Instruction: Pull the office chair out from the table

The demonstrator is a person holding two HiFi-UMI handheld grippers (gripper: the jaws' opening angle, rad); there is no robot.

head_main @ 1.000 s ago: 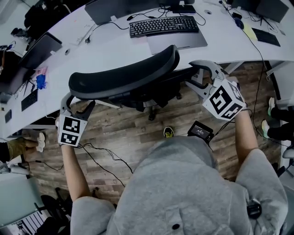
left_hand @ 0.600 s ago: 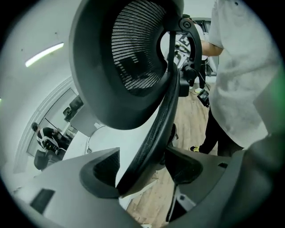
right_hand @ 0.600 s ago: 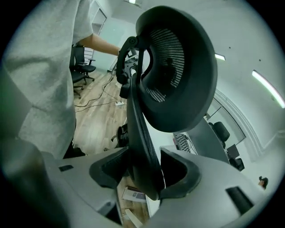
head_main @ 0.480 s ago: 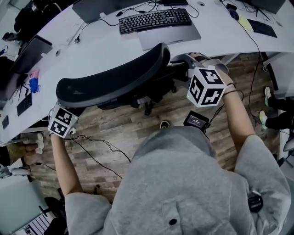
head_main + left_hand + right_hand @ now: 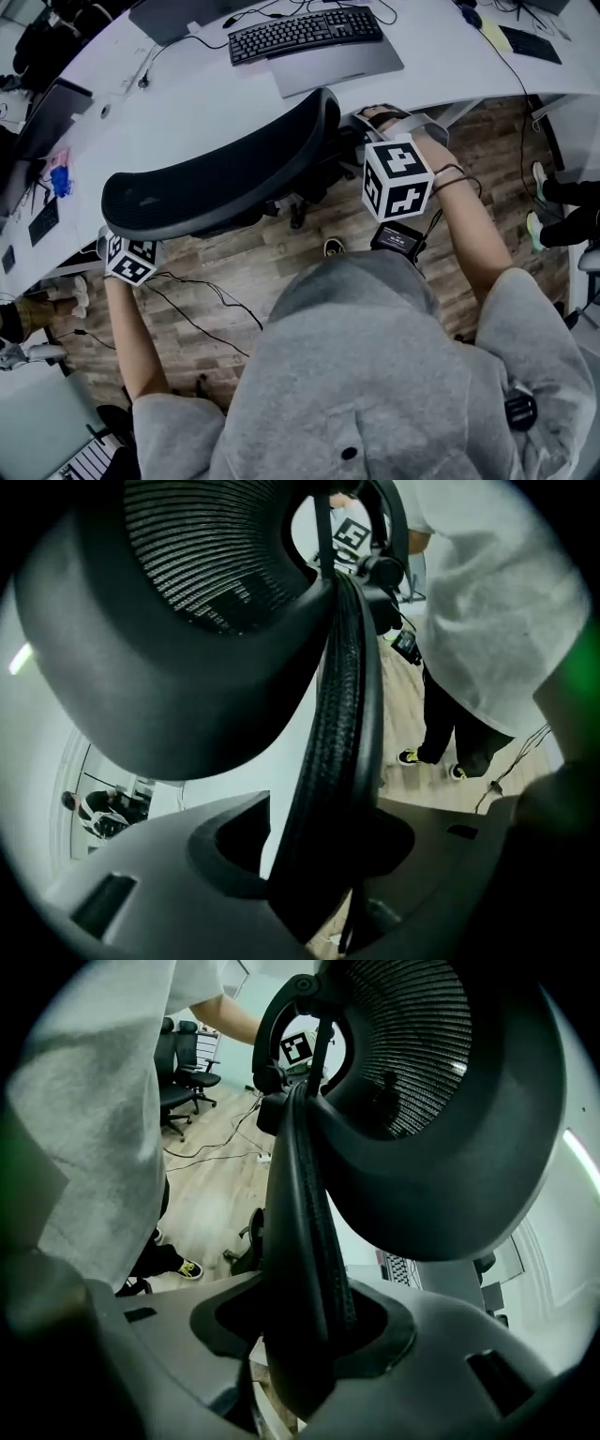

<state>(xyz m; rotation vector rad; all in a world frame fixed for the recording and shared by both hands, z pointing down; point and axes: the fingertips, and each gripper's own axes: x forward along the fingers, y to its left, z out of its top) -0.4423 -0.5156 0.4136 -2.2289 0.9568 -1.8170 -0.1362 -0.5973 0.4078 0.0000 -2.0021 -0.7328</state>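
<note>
Against the curved white table (image 5: 187,89), as the head view gives it, stands the office chair (image 5: 220,173), its dark backrest turned to the person and its seat hidden below it, over a wooden floor (image 5: 234,272). A keyboard (image 5: 305,33) lies on the table behind. The left gripper (image 5: 127,253) is at the left end of the backrest and the right gripper (image 5: 380,120) at the right end, but this view shows mostly their marker cubes, because the chair covers the jaw tips. The left gripper view makes the grip clear: the padded rim (image 5: 342,714) of the backrest runs upright between the two jaws, which have just been closing. It fills the space between them and meets both near their base, and light shows only through the notch of the left-hand jaw. This view also shows the mesh (image 5: 206,555) of the backrest and the person's dark trousers and shoes (image 5: 410,757), which the head view does not give. In the right gripper view the opposite rim (image 5: 300,1241) sits the same way between that gripper's jaws, which stand partly apart and press on it from both sides. Only this view shows some other chairs (image 5: 183,1054), well apart across the room.
</note>
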